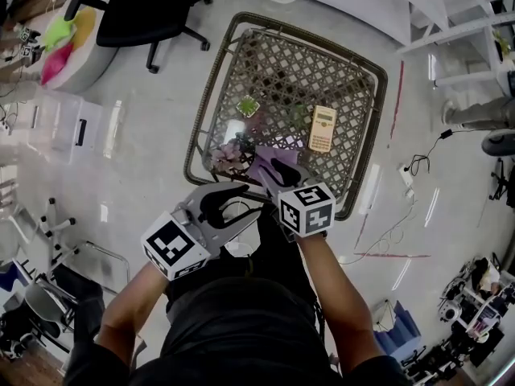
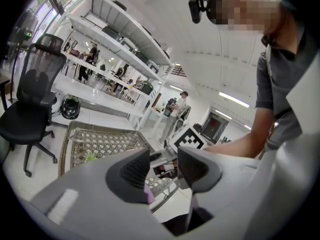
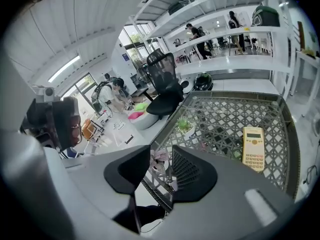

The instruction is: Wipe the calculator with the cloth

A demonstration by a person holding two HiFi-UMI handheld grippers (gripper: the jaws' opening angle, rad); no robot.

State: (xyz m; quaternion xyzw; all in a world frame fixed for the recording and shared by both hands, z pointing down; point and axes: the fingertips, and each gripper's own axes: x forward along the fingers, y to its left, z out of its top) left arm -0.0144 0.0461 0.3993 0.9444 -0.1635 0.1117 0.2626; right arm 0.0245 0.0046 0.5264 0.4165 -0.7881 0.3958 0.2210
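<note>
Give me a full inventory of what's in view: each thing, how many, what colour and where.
table: one, brown lattice top, middle of the head view
calculator: one, pale yellow, right part of the table
potted plant: one, green, on the table left of the calculator
cloth: one, purple, at the table's near edge
flowers: one bunch, pinkish, near left corner of the table
office chair: one, black, on the floor beyond the table
left gripper: one, grey with black pads, jaws apart, nothing held
right gripper: one, same colours, jaws apart, nothing held, by the cloth
</note>
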